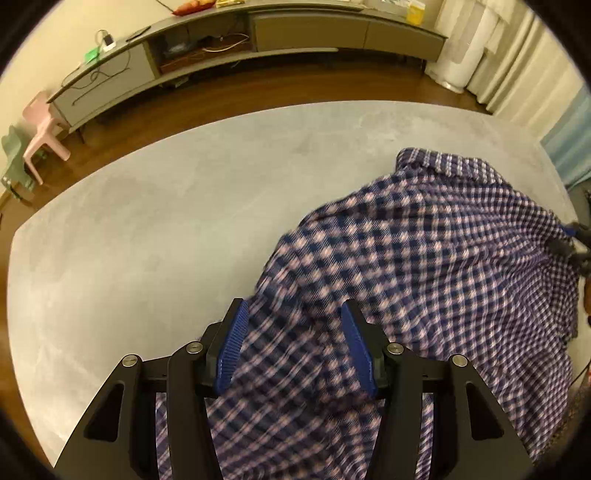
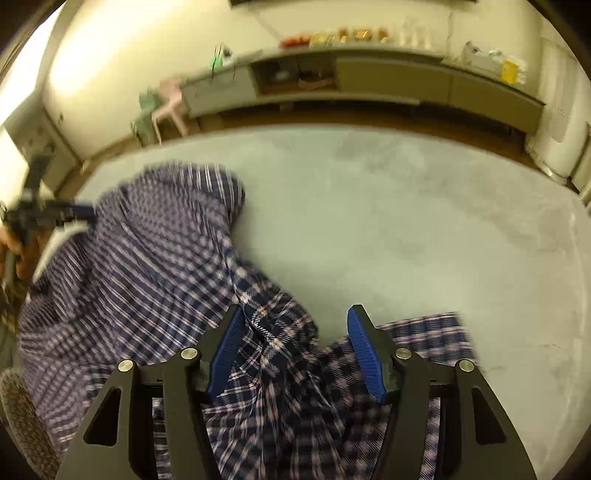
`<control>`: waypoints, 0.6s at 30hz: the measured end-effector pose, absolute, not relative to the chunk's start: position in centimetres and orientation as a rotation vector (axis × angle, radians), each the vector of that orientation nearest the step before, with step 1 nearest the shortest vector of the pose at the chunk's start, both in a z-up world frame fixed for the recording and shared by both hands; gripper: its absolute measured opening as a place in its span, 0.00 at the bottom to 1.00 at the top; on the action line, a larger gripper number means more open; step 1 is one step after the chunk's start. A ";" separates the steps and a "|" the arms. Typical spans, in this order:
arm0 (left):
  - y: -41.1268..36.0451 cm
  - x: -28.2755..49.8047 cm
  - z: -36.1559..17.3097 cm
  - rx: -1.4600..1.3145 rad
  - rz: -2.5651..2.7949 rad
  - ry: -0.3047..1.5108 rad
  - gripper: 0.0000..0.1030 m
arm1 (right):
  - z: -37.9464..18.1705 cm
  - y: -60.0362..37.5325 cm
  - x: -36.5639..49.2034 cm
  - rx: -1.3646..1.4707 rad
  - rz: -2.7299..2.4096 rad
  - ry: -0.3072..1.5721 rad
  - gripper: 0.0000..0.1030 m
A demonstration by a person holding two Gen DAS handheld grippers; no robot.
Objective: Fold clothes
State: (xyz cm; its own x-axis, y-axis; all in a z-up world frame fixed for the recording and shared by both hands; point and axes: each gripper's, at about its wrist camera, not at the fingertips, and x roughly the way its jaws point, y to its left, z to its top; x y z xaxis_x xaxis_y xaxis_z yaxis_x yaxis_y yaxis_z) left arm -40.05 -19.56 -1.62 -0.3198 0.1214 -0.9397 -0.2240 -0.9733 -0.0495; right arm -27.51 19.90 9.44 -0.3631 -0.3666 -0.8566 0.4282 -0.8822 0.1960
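Note:
A blue, white and pink checked shirt (image 1: 424, 240) lies bunched on a grey carpet (image 1: 166, 221). My left gripper (image 1: 294, 304) hangs over its near edge with both blue pads apart and blurred cloth showing in the gap between them, untouched by the pads. In the right wrist view the shirt (image 2: 147, 258) rises in a hump at left. My right gripper (image 2: 296, 310) stands open over a crumpled fold, with the pads clear of the cloth. Each gripper appears in the other's view: the right gripper (image 1: 572, 240) at the shirt's far right edge, the left gripper (image 2: 48, 216) at its left side.
A long low cabinet (image 1: 258, 33) with cables and small items runs along the far wall. A pink child's chair (image 1: 40, 129) stands at left on the wooden floor (image 1: 258, 92). A white appliance (image 1: 461, 62) stands at right. A hand (image 2: 14, 251) holds the left gripper.

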 end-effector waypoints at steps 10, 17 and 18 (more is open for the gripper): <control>-14.7 -43.9 -2.0 -1.646 2.331 0.329 0.54 | 10.1 17.4 -29.0 1.376 -2.218 0.281 0.36; -13.0 -47.7 -0.9 -1.558 2.626 0.463 0.03 | 14.9 15.5 -30.8 1.176 -2.461 0.515 0.03; -13.7 -48.0 -0.4 -1.563 2.662 0.445 0.04 | 16.0 15.4 -31.3 1.124 -2.533 0.535 0.04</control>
State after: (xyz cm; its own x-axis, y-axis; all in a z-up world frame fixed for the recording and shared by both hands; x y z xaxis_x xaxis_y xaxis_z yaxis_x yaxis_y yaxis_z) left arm -48.01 -13.71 -0.39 -0.4973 -0.1237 -0.8587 -0.1625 -0.9590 0.2322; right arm -31.35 15.40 16.04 -0.6405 -0.1342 -0.7562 0.4287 -0.8794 -0.2069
